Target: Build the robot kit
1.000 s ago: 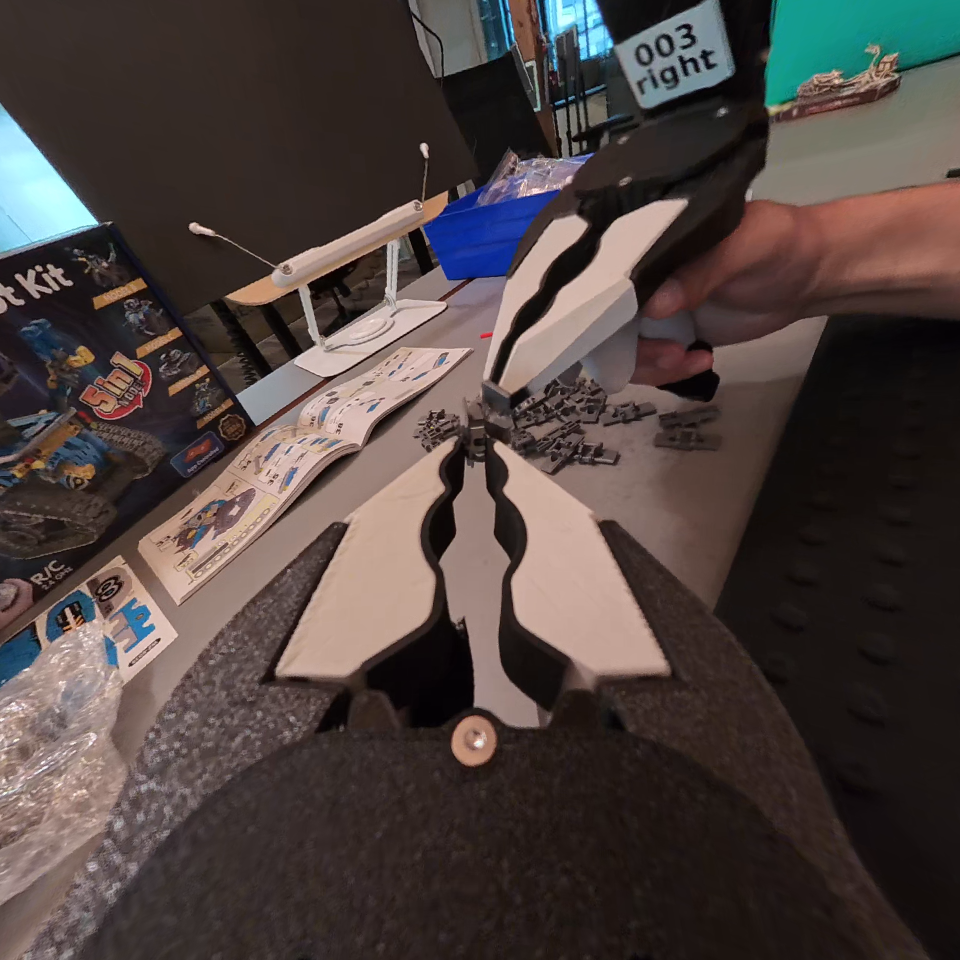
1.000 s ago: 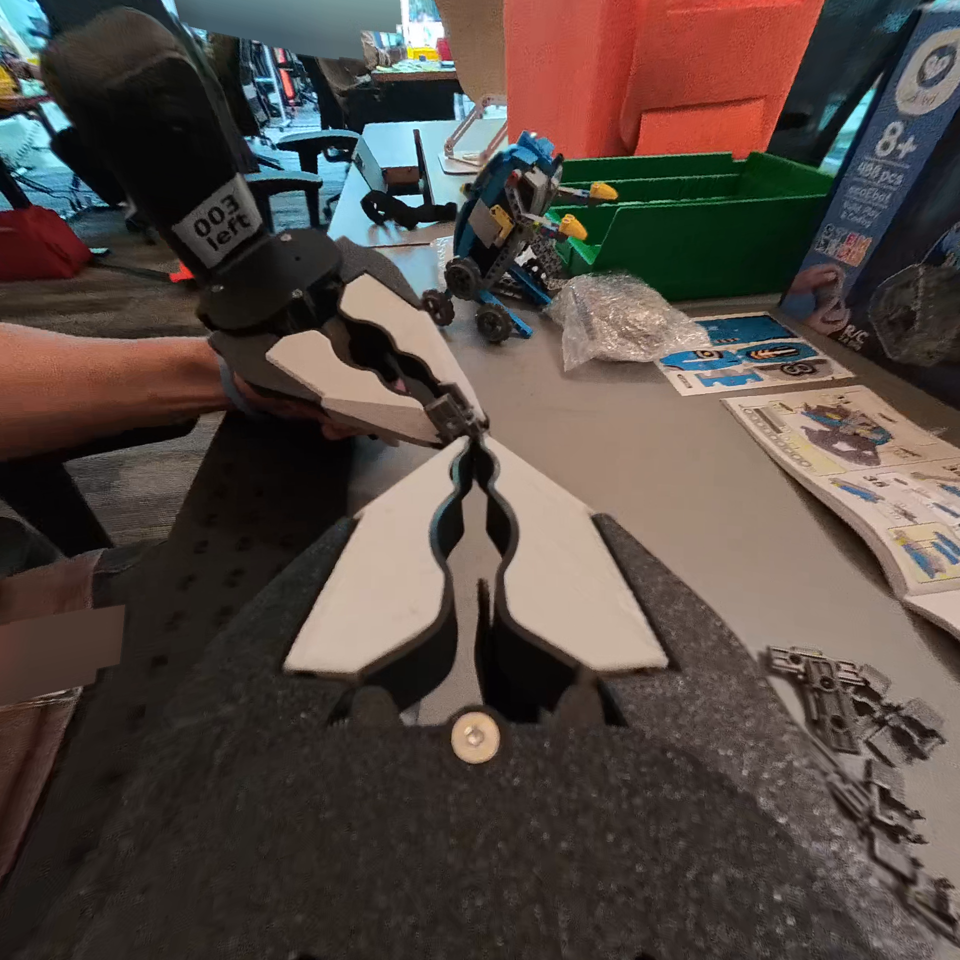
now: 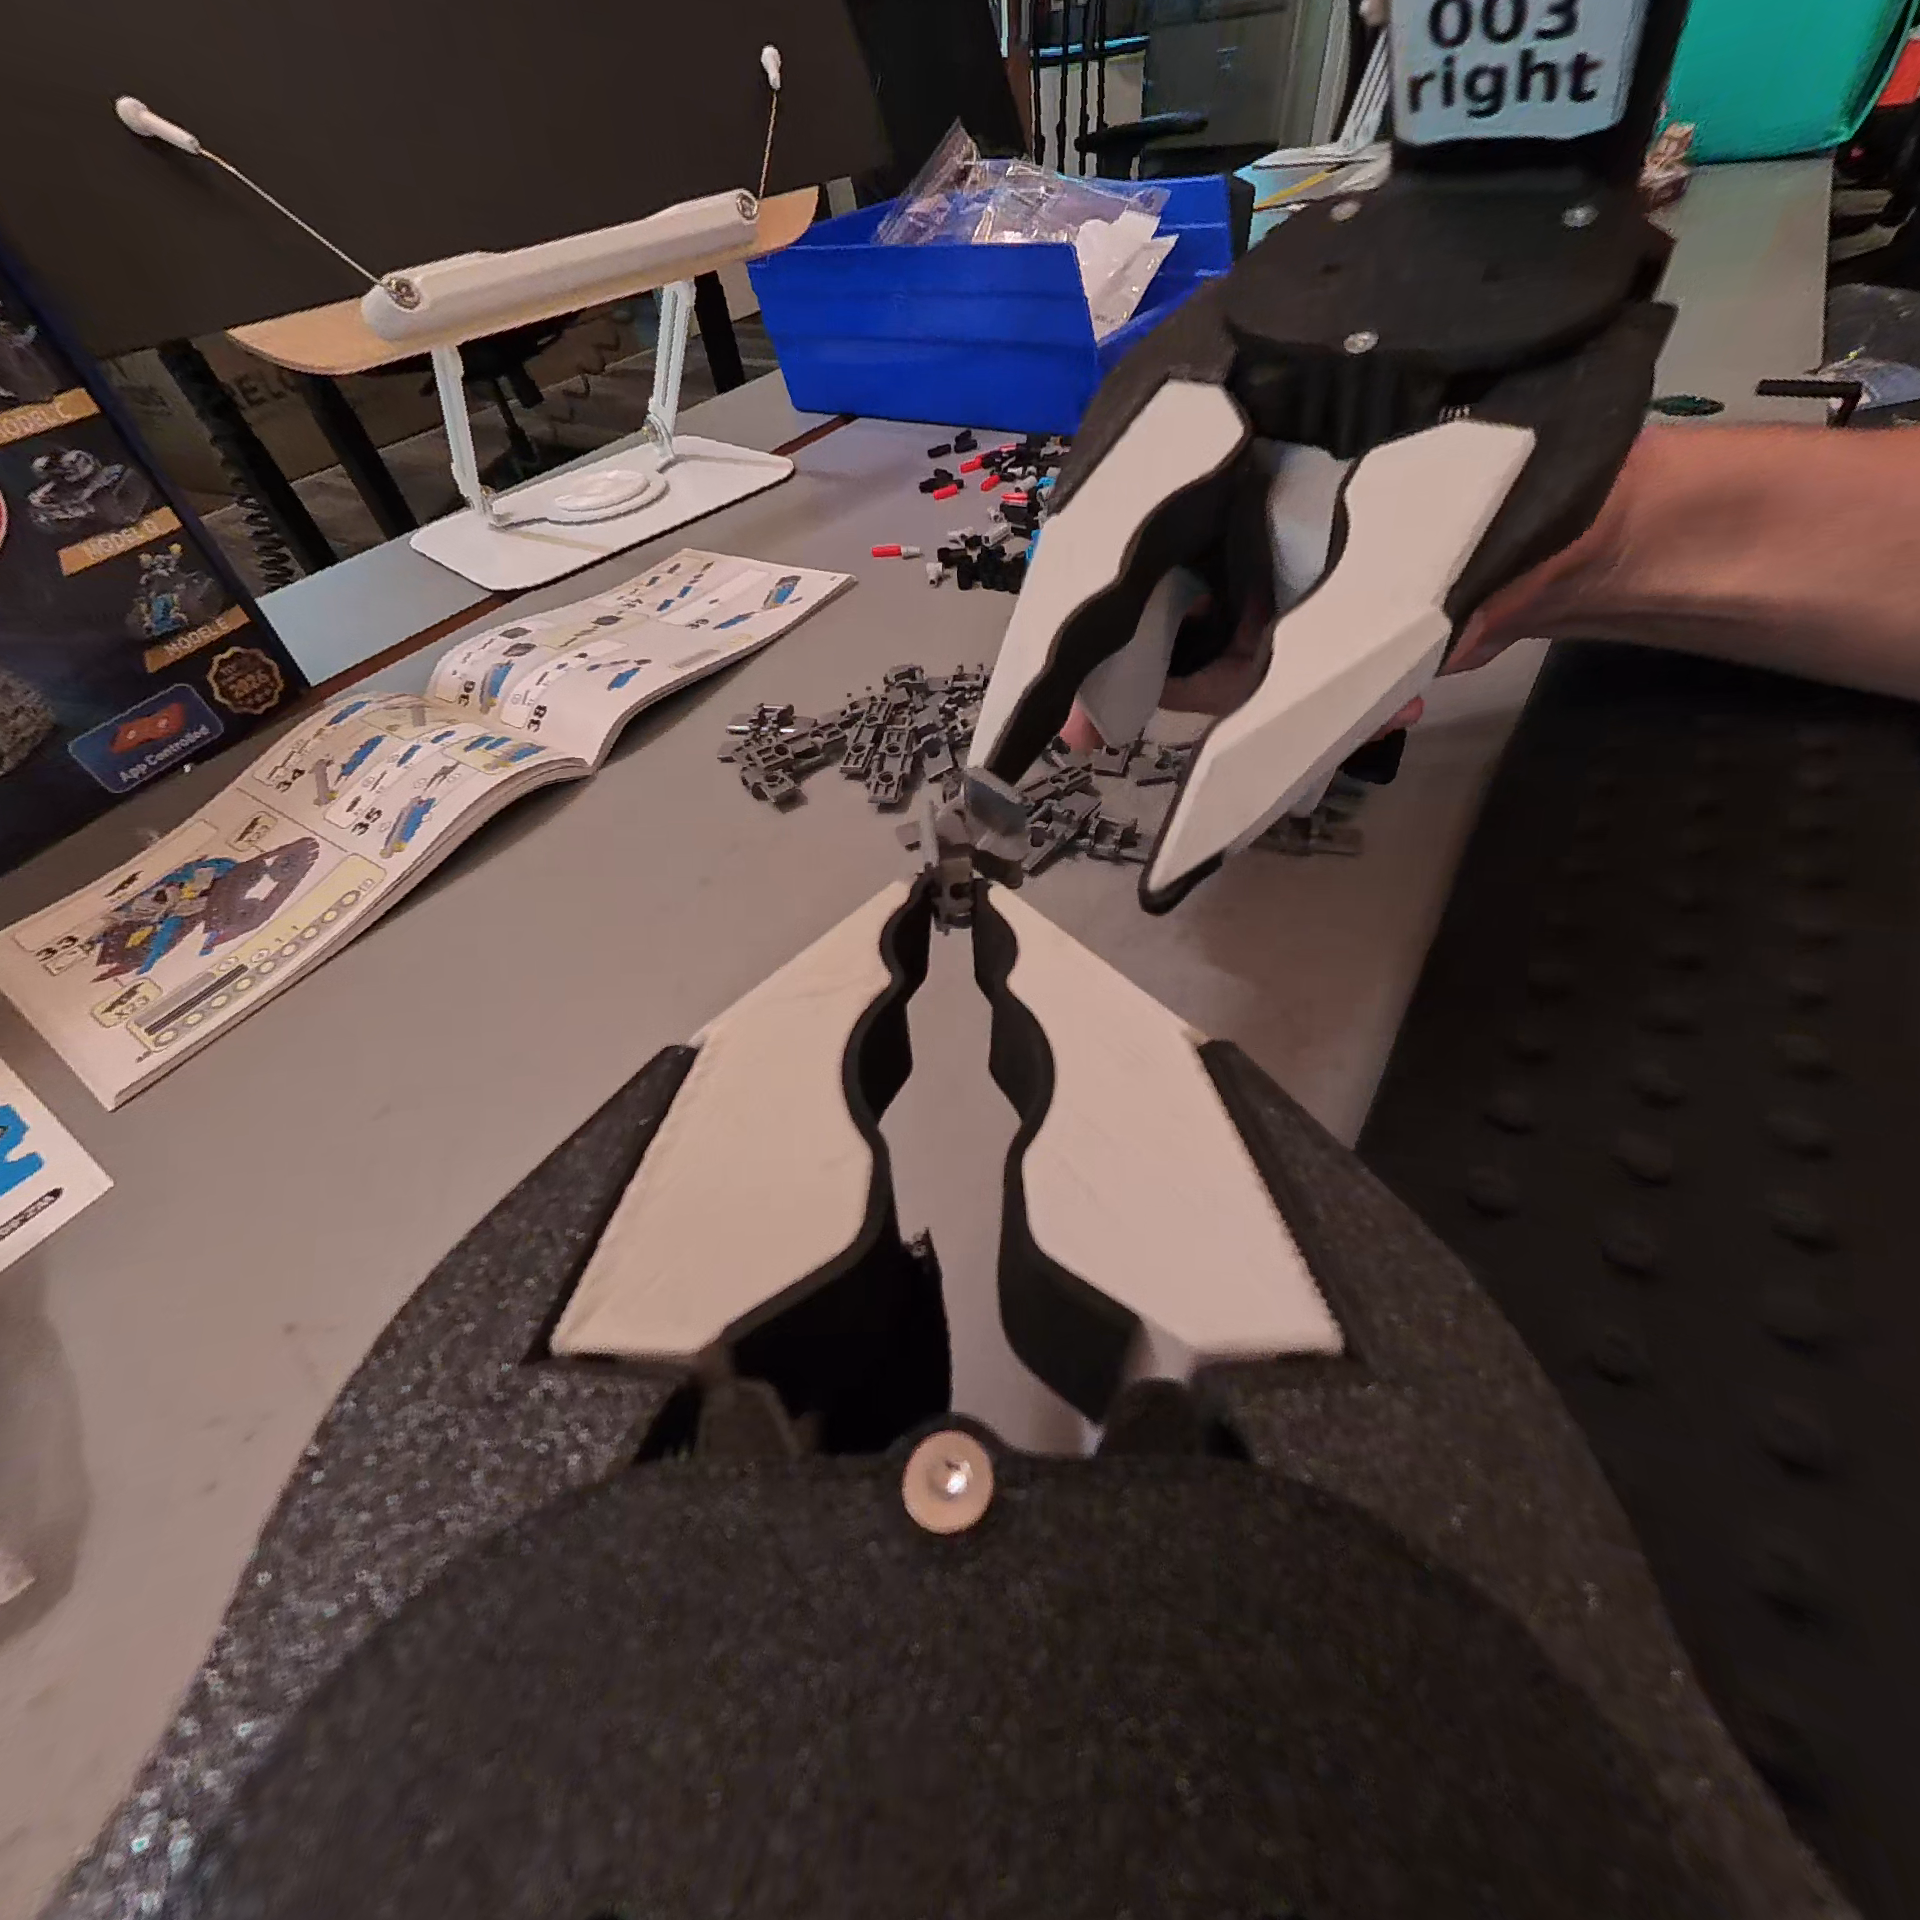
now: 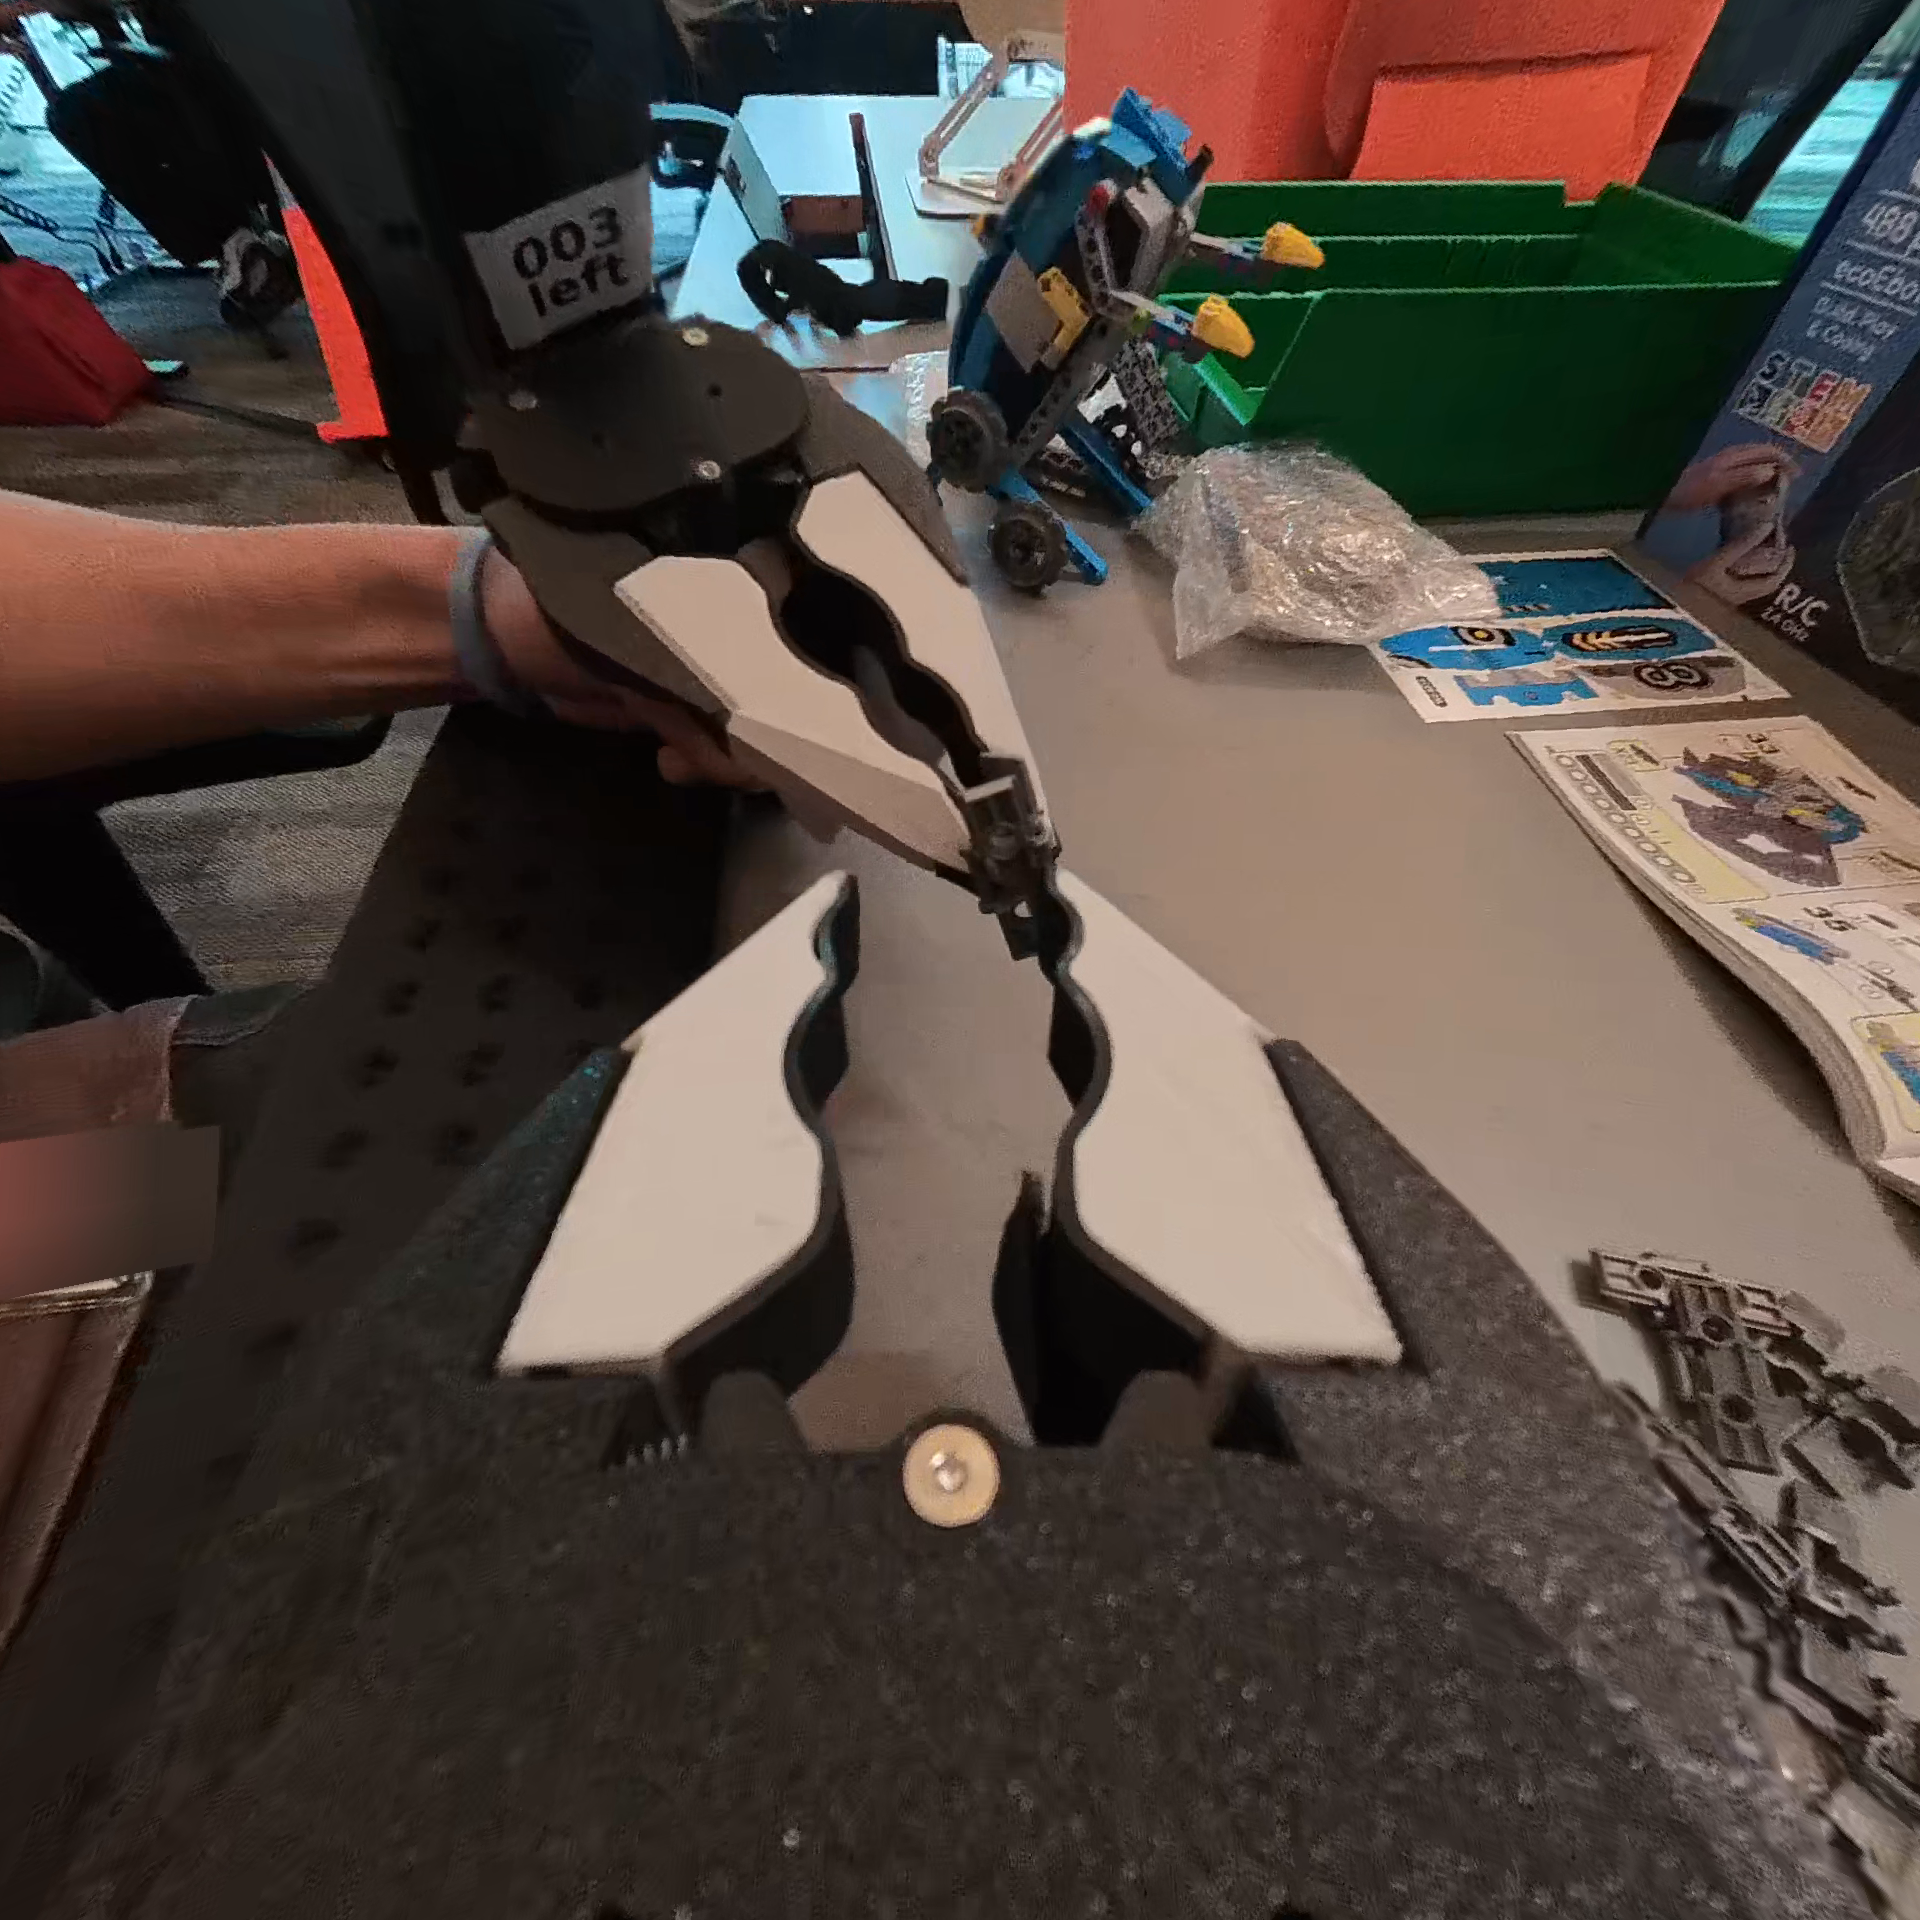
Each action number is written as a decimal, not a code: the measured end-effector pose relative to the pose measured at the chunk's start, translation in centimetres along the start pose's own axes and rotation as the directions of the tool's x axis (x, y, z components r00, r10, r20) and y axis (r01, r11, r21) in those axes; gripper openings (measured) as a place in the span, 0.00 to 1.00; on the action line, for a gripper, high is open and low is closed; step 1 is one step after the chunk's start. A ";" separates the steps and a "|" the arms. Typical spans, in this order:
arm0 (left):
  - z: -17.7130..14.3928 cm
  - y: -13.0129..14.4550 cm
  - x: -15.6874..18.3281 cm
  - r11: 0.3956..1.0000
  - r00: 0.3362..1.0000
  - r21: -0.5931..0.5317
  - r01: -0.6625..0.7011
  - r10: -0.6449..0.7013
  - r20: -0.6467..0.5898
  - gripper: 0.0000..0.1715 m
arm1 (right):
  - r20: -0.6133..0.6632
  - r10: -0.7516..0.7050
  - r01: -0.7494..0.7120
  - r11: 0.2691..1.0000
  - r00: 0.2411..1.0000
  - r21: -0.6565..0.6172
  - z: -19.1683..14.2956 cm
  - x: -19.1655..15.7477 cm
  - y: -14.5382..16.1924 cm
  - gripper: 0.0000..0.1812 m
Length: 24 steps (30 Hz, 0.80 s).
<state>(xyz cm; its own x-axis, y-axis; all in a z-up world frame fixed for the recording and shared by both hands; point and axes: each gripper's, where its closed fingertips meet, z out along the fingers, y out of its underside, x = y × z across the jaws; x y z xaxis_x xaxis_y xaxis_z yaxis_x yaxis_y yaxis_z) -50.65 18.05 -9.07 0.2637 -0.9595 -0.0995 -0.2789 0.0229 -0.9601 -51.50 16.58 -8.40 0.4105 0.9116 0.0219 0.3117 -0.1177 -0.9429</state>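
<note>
- The grey tabletop [image 3: 582, 1039] carries an open instruction booklet [image 3: 436, 769] and a heap of grey track links [image 3: 873, 732] beyond my tools.
- My left tongs [image 3: 951, 902] are clenched on a small grey link assembly [image 3: 961, 842], held above the tabletop.
- My right tongs [image 4: 951, 904] are spread apart; one tip seems to touch that assembly, though blur hides it.

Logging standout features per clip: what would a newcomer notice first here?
The two tools meeting tip to tip mid-table: the left tool is shut on a small grey brick assembly, while the right tool stands open beside it. Next come the blue wheeled brick model by the green bin, and the open instruction booklet.
</note>
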 end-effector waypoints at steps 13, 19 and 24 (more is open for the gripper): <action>0.2 0.3 -0.1 1.000 1.000 -0.019 0.001 -0.001 0.003 0.04 | -0.223 -0.182 0.170 0.983 0.958 -0.071 0.6 1.9 0.2 0.08; 0.0 0.0 0.9 1.000 0.998 0.001 -0.007 0.007 -0.063 0.04 | -0.135 -0.099 0.098 0.995 0.986 -0.010 0.2 1.4 0.1 0.06; 0.0 0.2 1.8 1.000 0.993 -0.007 -0.020 0.019 -0.116 0.04 | -0.077 -0.126 0.126 0.992 0.989 0.002 -0.2 0.7 0.3 0.05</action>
<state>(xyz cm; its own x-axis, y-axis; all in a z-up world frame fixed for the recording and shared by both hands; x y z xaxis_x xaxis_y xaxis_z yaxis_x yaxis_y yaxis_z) -50.20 16.34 -9.42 0.1493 -0.9850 -0.0864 -0.2903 0.0398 -0.9561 -50.95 17.12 -8.65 0.4324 0.8863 0.1657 0.3589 -0.0006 -0.9334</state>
